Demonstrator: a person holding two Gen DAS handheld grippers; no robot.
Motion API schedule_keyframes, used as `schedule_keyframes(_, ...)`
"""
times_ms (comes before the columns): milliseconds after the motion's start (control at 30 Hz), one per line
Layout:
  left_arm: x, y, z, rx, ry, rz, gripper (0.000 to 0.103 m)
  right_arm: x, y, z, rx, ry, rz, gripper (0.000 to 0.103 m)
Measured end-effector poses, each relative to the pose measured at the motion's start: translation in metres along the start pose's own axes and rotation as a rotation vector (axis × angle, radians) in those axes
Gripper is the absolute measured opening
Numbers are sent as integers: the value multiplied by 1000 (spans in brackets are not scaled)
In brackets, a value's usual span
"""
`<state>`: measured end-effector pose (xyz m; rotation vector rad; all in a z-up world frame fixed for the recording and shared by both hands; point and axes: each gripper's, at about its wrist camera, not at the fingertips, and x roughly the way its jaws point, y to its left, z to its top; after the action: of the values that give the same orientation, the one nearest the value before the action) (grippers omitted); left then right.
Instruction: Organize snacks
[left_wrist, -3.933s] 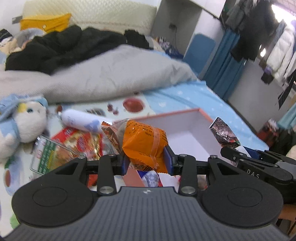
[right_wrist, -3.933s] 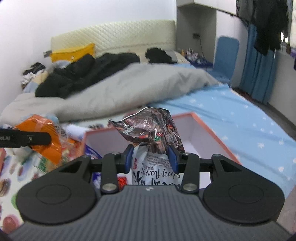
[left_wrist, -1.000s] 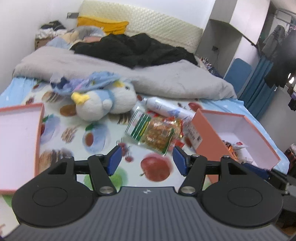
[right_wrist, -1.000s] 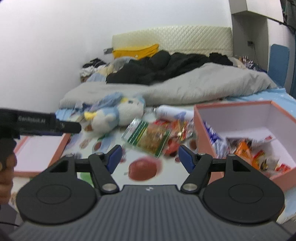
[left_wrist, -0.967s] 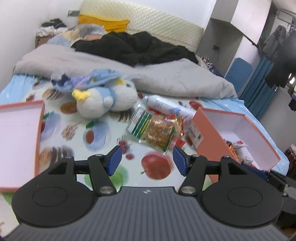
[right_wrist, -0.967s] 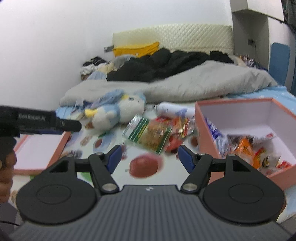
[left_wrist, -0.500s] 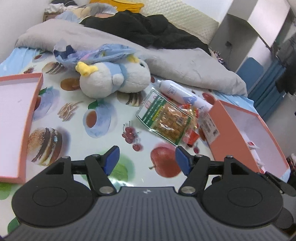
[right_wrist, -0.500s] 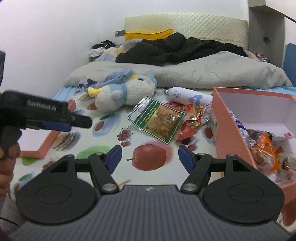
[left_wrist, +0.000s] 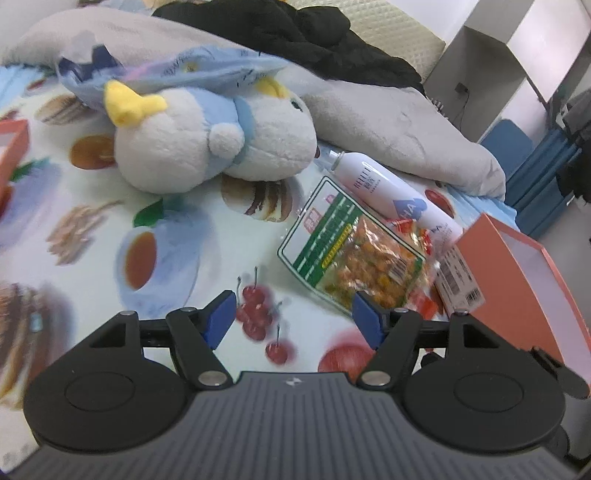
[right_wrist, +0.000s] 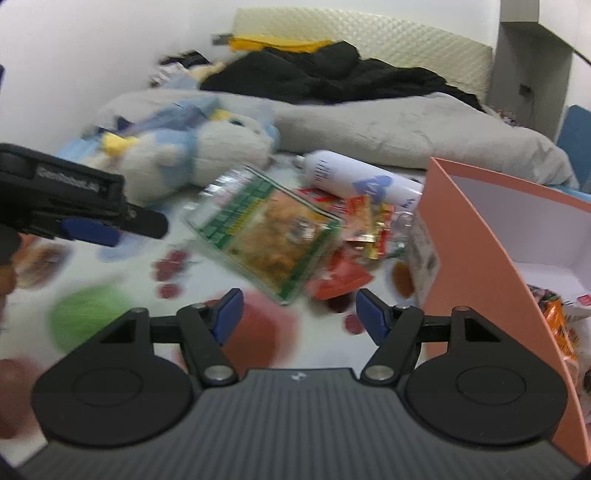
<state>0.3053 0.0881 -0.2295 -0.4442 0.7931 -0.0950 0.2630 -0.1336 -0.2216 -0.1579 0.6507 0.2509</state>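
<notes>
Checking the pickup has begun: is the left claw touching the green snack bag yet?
Apart. The right wrist view shows the left claw in the air, left of the green snack bag, with printed sheet between them; its jaws have just been opening, empty.

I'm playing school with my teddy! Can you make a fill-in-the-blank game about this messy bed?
1. The clear snack bag has a ____ label.
2. The white bottle lies on its ____.
3. The plush toy has a yellow ____.
4. The pink box already holds some ____.

Missing words: green; side; beak; snacks
</notes>
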Motion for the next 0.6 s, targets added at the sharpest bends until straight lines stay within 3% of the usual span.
schedule_keyframes(67,16,3,3,-14,-5,-13,74,8,-8,0,46,-4,-2,67)
schedule_keyframes(300,57,6,12,-20,-9,-26,72,33,-25,-1,238,49,-37,35)
schedule_keyframes(467,69,6,14,19,-3,-35,62,38,-32,-2,348,29,-52,36)
schedule_keyframes(600,72,9,14,9,-8,-58,59,46,-40,-1,452,36,-37,36)
